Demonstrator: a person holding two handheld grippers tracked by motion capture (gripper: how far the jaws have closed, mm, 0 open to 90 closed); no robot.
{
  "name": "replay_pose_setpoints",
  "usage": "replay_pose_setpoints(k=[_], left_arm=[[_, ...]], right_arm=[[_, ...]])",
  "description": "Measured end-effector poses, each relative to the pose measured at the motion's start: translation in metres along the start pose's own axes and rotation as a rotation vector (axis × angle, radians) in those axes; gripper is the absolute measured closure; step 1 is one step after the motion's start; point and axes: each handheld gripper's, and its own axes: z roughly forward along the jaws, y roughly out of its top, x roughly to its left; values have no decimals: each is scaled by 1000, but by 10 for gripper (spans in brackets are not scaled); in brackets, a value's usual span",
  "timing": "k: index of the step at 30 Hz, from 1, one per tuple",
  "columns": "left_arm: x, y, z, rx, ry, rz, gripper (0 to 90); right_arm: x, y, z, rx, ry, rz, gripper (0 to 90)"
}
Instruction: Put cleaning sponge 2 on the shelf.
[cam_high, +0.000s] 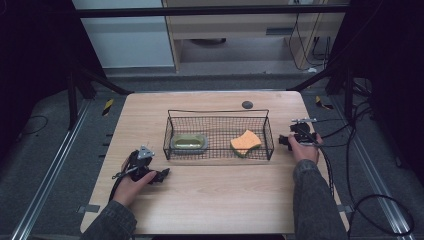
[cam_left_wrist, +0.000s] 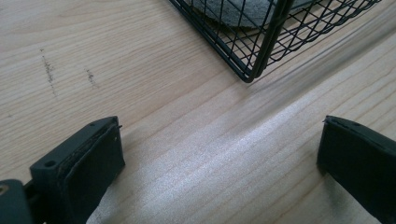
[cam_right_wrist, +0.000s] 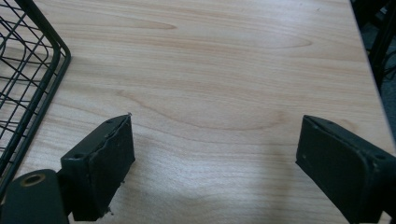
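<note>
A black wire basket (cam_high: 218, 111) stands mid-table. Inside it, a greenish-grey oblong pad or dish (cam_high: 189, 143) lies at the left and an orange sponge (cam_high: 245, 142) leans at the right. My left gripper (cam_high: 162, 175) rests low on the table by the basket's near left corner. In the left gripper view, my left gripper (cam_left_wrist: 220, 122) is open over bare wood, and the basket corner (cam_left_wrist: 254, 70) is just ahead. My right gripper (cam_high: 301, 125) sits right of the basket. In the right gripper view, my right gripper (cam_right_wrist: 215, 120) is open and holds nothing, with the basket wall (cam_right_wrist: 46, 70) at its left.
The wooden table (cam_high: 215, 195) has a dark round grommet (cam_high: 247, 104) behind the basket. Cables trail from the right gripper over the table's right edge (cam_right_wrist: 369, 70). Metal frame rails and a dark floor surround the table.
</note>
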Motion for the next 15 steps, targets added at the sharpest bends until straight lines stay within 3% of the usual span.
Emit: replay_pose_setpoints(k=[2, 7, 11, 15], left_arm=[[0, 0, 0, 1, 0, 1, 0], [0, 0, 0, 1, 0, 1, 0], [0, 1, 1, -1, 2, -3, 0], [1, 1, 1, -1, 7, -8, 0]], right_arm=[[1, -2, 3, 3, 1, 15, 88], [1, -10, 7, -53, -2, 81, 70], [2, -11, 6, -49, 4, 75, 62], [7, -11, 6, -37, -41, 137, 27]])
